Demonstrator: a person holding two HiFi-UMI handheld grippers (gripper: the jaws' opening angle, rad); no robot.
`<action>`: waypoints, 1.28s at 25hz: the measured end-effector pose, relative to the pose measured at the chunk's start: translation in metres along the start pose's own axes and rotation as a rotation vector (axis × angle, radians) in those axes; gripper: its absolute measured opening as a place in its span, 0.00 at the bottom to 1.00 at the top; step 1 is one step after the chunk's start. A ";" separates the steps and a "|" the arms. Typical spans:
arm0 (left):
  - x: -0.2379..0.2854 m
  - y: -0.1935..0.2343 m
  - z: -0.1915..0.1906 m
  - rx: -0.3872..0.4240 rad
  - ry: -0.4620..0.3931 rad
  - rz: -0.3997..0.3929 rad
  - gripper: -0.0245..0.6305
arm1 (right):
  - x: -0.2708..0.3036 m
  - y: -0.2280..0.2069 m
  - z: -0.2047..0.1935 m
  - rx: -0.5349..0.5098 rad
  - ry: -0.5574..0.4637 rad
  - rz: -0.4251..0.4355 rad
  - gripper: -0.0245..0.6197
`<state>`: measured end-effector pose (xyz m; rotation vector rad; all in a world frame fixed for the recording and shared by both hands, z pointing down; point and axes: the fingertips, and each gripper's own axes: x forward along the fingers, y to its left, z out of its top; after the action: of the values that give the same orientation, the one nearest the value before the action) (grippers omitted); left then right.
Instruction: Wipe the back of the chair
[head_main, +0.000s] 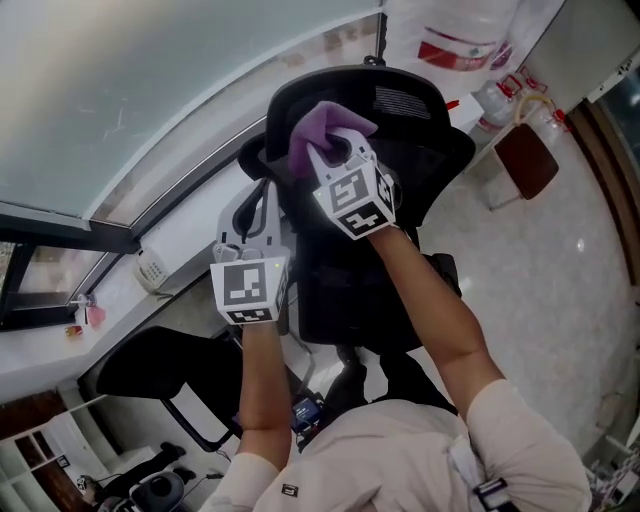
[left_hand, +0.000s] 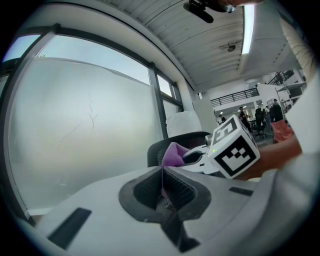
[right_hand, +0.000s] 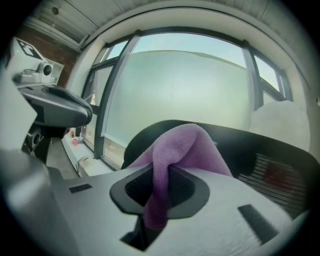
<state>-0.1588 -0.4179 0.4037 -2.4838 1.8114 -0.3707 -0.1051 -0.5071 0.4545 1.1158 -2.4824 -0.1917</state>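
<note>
The fingers of the right gripper (right_hand: 162, 186) clench a fuzzy purple cloth (right_hand: 186, 145). The cloth hides their tips and bunches against the curved top of the black mesh chair back (head_main: 405, 108). The left gripper (left_hand: 162, 181), its ribbed fingers pressed together and empty, hangs near the chair back's left edge.

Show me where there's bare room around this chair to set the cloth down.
Free: the pale floor right of the office chair, up to the brown stool; the white windowsill between the chair and a small white device. Crowded: the chair's top, where the right tongs clamp the purple cloth beside the left tongs.
</note>
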 end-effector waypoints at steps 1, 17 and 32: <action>-0.003 0.004 -0.001 -0.002 0.001 0.009 0.05 | 0.007 0.013 0.006 -0.012 -0.003 0.025 0.12; -0.001 -0.016 0.006 0.014 -0.018 -0.041 0.05 | -0.024 -0.041 -0.044 0.038 0.100 -0.112 0.12; -0.012 -0.054 0.032 0.066 -0.045 -0.094 0.05 | -0.107 -0.105 -0.087 0.125 0.192 -0.227 0.11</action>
<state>-0.1052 -0.3927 0.3804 -2.5177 1.6426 -0.3686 0.0669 -0.4949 0.4700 1.3995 -2.2226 0.0075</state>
